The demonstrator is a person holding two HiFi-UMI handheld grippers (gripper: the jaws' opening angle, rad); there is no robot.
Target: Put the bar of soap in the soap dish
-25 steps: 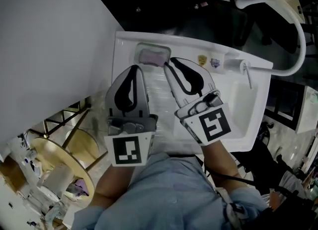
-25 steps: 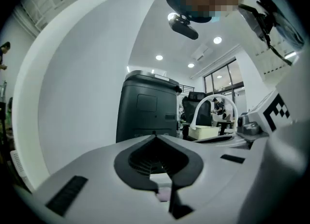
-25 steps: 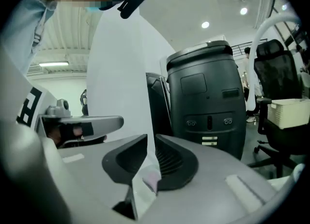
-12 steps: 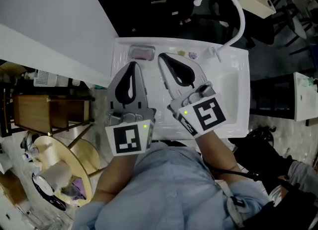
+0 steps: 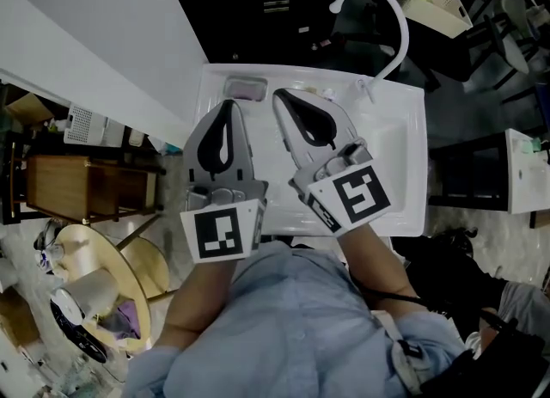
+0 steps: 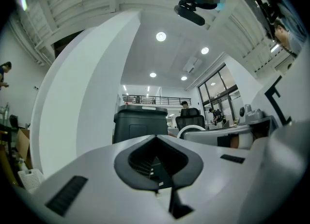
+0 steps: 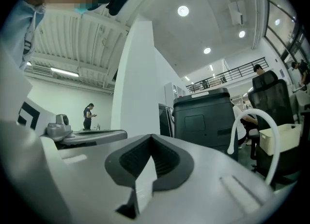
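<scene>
Over the white sink (image 5: 406,160), both grippers point level, side by side. Left gripper (image 5: 229,106) has its jaws pressed together with nothing between them; its own view looks past them to a dark cabinet (image 6: 140,124). Right gripper (image 5: 279,95) is likewise closed tight and empty, angled a little toward the other. Pale purple soap (image 5: 247,90) lies in the dish (image 5: 228,84) at the sink's back left corner, just past the left tips in the head view and apart from both grippers. Behind the sink a white faucet (image 5: 402,31) arches. Blue sleeves (image 5: 292,319) fill the lower frame
</scene>
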